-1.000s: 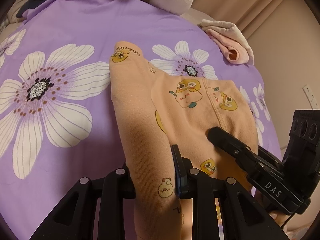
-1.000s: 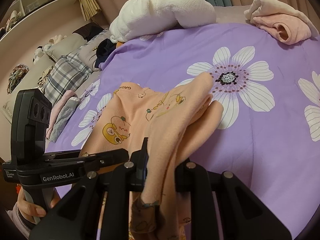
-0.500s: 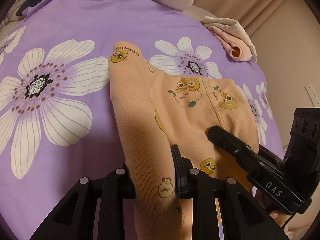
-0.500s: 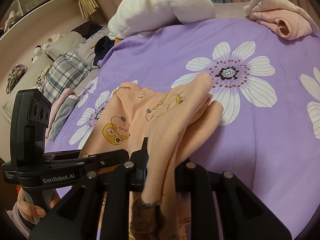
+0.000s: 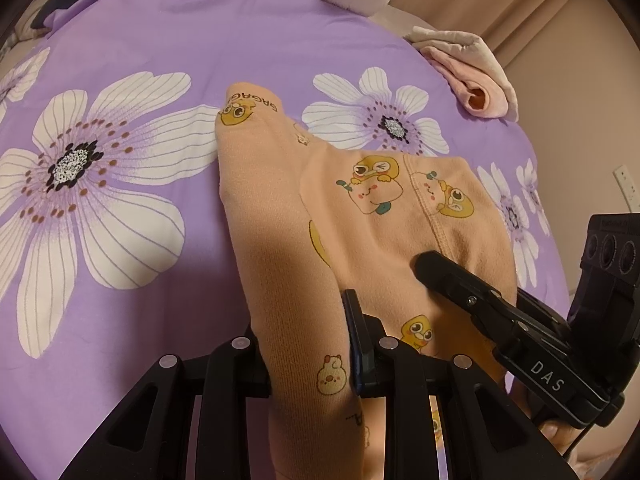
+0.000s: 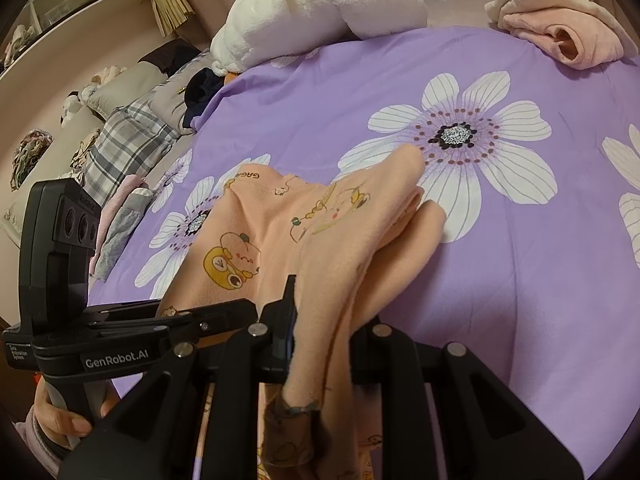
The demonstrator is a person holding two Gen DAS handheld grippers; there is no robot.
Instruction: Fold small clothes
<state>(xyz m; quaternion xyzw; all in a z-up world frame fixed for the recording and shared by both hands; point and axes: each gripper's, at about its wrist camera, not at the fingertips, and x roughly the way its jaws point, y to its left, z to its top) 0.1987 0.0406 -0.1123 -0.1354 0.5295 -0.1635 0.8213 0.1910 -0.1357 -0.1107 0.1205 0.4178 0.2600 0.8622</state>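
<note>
A small peach garment (image 5: 360, 208) printed with yellow cartoon animals lies partly folded on the purple flowered bedsheet (image 5: 160, 40), its near end lifted. My left gripper (image 5: 308, 344) is shut on the near left fold, and the cloth hides its left finger. My right gripper (image 6: 324, 332) is shut on the garment's (image 6: 280, 232) right edge, with a bunch of cloth hanging below its fingers. Each gripper appears in the other's view: the right gripper (image 5: 428, 268) at the right, the left gripper (image 6: 240, 312) at the left with a hand (image 6: 60, 420) on its grip.
A folded pink cloth (image 6: 560, 28) lies at the bed's far right corner, beside a white plush bundle (image 6: 320, 4) at the far edge. Plaid and grey clothes (image 6: 128, 144) are heaped off the bed's left side. Curtains and a wall stand behind.
The bed has slid slightly upward in the right wrist view. Both grips on the garment are unchanged.
</note>
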